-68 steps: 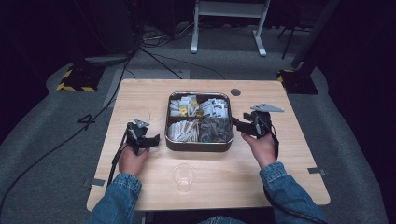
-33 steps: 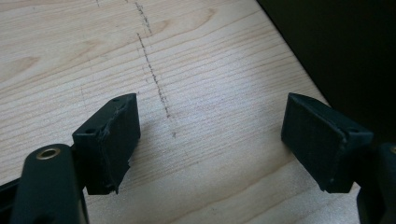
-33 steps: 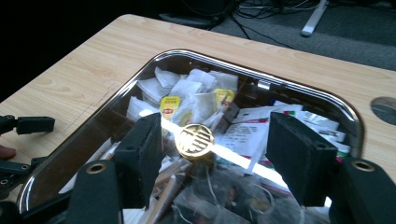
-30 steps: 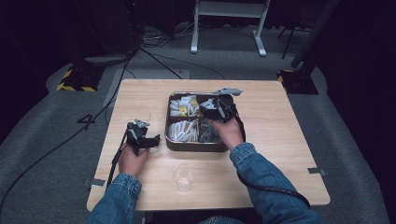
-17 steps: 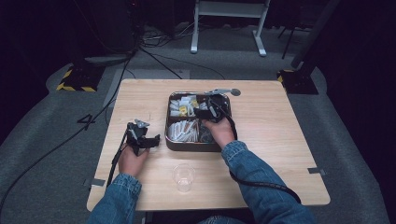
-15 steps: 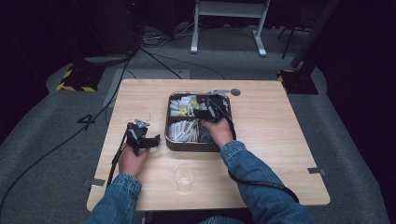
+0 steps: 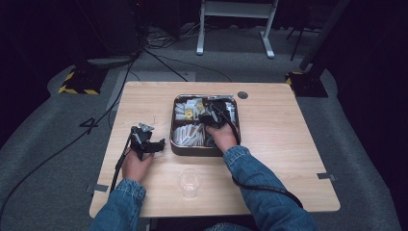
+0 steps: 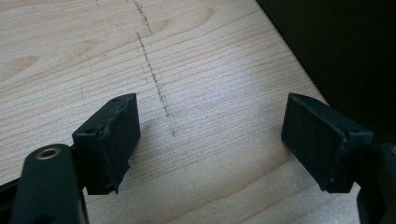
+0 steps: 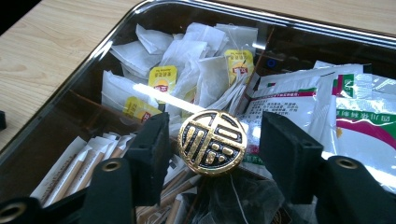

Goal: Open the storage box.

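While our left gripper (image 7: 156, 143) rests on the bare wooden counter (image 7: 288, 139) with its jaws spread wide, our right gripper (image 9: 212, 140) sits over the tray (image 7: 172, 130). Its jaws stand apart on either side of a round gold-and-black knob (image 9: 212, 141), not yet pressing it. Tea bags (image 9: 187, 70) and sachets (image 9: 327, 98) lie beneath.

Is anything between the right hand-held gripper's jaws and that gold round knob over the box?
Nothing visible. In the right gripper view the gold knob sits directly between the open jaws of the right hand-held gripper, with a clear gap on each side. It seems to sit on a transparent lid over the box; tea bags lie beneath.
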A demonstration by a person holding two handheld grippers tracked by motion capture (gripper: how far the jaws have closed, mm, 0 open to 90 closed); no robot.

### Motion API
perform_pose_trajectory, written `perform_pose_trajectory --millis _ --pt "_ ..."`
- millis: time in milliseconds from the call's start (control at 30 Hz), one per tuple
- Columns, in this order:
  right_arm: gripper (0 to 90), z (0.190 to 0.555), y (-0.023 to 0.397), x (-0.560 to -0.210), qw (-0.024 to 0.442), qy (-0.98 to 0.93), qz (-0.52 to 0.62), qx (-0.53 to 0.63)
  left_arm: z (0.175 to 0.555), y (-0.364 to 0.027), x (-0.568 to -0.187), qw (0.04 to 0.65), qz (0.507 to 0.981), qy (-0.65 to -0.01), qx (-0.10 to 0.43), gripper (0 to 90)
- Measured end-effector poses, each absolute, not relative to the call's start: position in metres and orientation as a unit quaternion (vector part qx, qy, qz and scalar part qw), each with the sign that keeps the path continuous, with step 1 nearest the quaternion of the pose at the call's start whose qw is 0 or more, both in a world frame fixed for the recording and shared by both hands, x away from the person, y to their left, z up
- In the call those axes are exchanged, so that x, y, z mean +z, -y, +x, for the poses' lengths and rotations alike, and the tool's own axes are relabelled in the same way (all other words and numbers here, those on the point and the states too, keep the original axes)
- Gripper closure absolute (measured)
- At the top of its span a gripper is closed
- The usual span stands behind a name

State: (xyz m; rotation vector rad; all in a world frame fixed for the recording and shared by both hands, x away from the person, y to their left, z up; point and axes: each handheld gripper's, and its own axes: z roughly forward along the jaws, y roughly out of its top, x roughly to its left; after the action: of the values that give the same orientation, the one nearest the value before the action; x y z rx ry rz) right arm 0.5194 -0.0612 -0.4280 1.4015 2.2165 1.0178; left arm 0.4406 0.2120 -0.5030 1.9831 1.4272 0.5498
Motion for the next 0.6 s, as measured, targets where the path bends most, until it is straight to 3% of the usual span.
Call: perform_pose_trajectory --millis 600 --pt "56.0 0.52 0.048 -0.433 0.2 -0.796 0.475 0.317 0.441 -0.212 -0.503 0.314 0.752 -0.542 0.207 20.1"
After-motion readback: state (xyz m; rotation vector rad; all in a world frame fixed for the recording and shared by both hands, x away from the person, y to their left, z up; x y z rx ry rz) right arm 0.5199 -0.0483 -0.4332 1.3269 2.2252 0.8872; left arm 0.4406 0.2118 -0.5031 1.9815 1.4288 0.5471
